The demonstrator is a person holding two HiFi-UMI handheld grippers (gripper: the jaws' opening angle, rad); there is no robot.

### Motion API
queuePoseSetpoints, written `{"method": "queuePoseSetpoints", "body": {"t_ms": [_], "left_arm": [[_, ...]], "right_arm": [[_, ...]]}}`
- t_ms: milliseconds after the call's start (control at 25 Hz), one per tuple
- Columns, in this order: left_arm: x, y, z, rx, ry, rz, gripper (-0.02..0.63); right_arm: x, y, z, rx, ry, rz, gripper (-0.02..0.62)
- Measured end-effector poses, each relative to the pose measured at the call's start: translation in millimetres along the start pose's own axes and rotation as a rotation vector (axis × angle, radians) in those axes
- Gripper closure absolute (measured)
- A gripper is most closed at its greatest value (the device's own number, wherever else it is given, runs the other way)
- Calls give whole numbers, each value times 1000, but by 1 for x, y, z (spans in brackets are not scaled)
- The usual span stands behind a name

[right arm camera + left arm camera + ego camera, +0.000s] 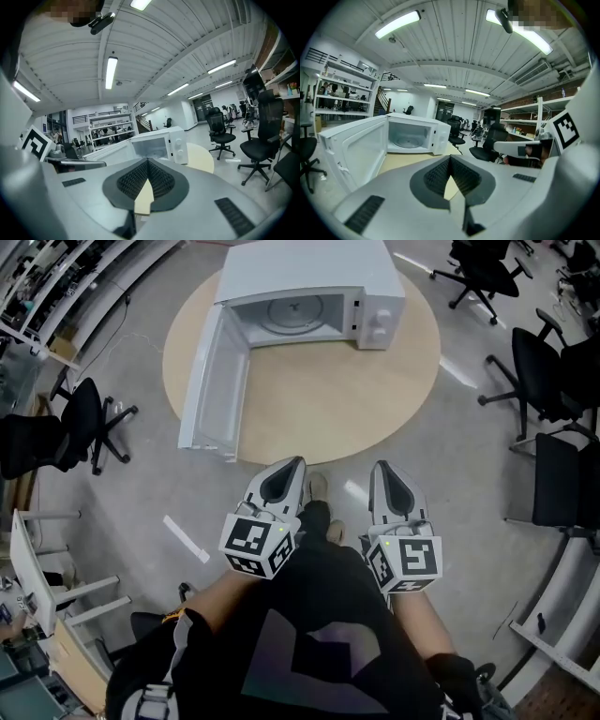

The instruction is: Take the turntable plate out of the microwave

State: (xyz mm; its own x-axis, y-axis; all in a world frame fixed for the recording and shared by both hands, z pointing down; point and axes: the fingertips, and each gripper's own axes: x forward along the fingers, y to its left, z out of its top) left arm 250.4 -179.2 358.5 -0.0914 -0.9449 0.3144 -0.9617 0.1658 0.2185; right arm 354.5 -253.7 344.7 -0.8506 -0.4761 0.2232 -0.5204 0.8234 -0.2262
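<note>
Left gripper point(291, 470) & right gripper point(382, 472) both clenched, empty. Open jaws first, approach microwave point(309, 282) clear of door point(211, 385), pinch turntable plate point(292, 313) by rim, keep it level.

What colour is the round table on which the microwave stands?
Light beige, like pale wood; the table shows best in the head view.

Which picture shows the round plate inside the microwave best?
The head view: it looks down into the microwave at the round plate. The left gripper view shows the plate small and flattened; the right gripper view shows only the microwave.
</note>
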Motion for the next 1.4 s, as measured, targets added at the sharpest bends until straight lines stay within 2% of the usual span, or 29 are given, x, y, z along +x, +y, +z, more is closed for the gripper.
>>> {"method": "queuePoseSetpoints", "body": {"t_ms": [640,1000,1200,1400], "left_arm": [[97,93,42,-95,-21,72,558],[134,166,66,-176,-41,73,558],[149,192,76,-197,-46,50,557],[150,211,84,-208,-58,85,549]], "right_arm": [[160,-6,24,-10,113,92,578],[253,7,36,-36,172,89,578],[289,11,39,-17,188,74,578],[313,16,38,1,198,85,578]]}}
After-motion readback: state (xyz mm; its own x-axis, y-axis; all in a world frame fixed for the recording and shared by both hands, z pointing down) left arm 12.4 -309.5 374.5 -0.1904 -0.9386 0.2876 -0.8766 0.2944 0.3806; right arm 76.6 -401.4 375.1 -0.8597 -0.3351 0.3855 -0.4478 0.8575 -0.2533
